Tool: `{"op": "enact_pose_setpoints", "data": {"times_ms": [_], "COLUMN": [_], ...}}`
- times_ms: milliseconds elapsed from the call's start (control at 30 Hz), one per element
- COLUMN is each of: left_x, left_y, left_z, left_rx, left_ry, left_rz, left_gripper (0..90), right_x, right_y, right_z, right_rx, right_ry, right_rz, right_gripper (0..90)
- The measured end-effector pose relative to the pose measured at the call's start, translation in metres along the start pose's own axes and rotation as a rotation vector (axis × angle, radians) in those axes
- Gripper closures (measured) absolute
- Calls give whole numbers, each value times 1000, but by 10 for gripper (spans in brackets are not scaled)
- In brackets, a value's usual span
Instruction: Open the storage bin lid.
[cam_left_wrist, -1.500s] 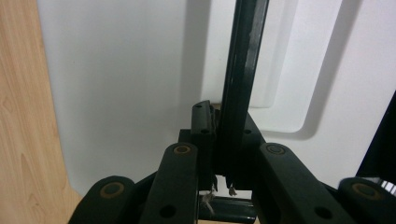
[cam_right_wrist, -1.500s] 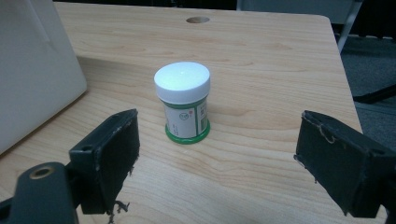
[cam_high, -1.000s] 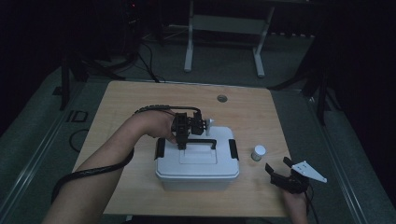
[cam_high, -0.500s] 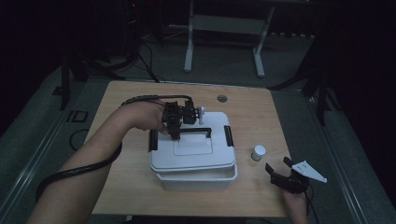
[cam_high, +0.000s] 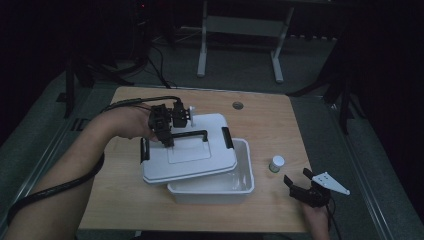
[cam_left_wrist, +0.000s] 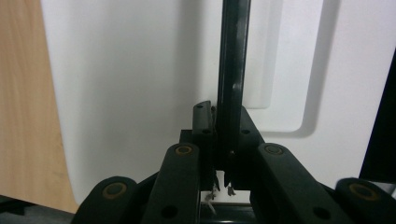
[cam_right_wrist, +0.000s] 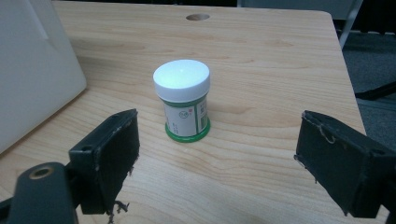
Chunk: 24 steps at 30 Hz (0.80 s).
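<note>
A white storage box (cam_high: 239, 182) stands on the wooden table (cam_high: 265, 120), and its white lid (cam_high: 187, 155) hangs above it, shifted to the left and back. My left gripper (cam_high: 167, 137) is shut on the lid's black handle (cam_high: 192, 134). In the left gripper view the handle (cam_left_wrist: 232, 70) runs up between the shut jaws of the left gripper (cam_left_wrist: 219, 140), over the lid (cam_left_wrist: 130, 84). A small green jar with a white cap (cam_high: 276, 163) stands to the right of the box. My right gripper (cam_high: 300, 185) rests open near the table's front right corner, with the jar (cam_right_wrist: 183, 98) ahead of the right gripper (cam_right_wrist: 217, 158).
A round cable hole (cam_high: 238, 105) sits near the table's far edge. Black cable (cam_high: 55, 187) trails from the left gripper along the forearm. Beyond the table stand the legs of a white frame (cam_high: 202, 45) on a grey floor. The box side (cam_right_wrist: 32, 70) shows at the left of the right gripper view.
The left gripper has lifted the lid off the box by its handle and carried it left and back, so the open box now shows. The right gripper has stayed put.
</note>
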<state>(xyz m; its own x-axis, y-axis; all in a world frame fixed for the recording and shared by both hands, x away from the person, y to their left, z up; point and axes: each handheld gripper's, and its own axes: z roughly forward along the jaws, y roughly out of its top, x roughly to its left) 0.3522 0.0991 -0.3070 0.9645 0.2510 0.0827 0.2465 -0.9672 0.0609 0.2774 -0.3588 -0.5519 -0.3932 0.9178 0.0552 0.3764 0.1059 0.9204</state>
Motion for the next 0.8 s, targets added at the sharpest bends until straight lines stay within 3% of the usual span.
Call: {"op": "enact_pose_setpoints", "data": {"times_ms": [467, 800], "left_x": [10, 13], "left_y": [-72, -117], "left_z": [-10, -1], "left_rx": [20, 48], "left_ry": [10, 8], "left_rz": [-165, -270], "left_gripper": [836, 836], "right_x": [0, 1], "right_y": [0, 0], "right_z": [0, 1], "right_rx": [5, 13], "right_ry": [-4, -5], "right_rz": [-5, -10], "right_gripper": [129, 129]}}
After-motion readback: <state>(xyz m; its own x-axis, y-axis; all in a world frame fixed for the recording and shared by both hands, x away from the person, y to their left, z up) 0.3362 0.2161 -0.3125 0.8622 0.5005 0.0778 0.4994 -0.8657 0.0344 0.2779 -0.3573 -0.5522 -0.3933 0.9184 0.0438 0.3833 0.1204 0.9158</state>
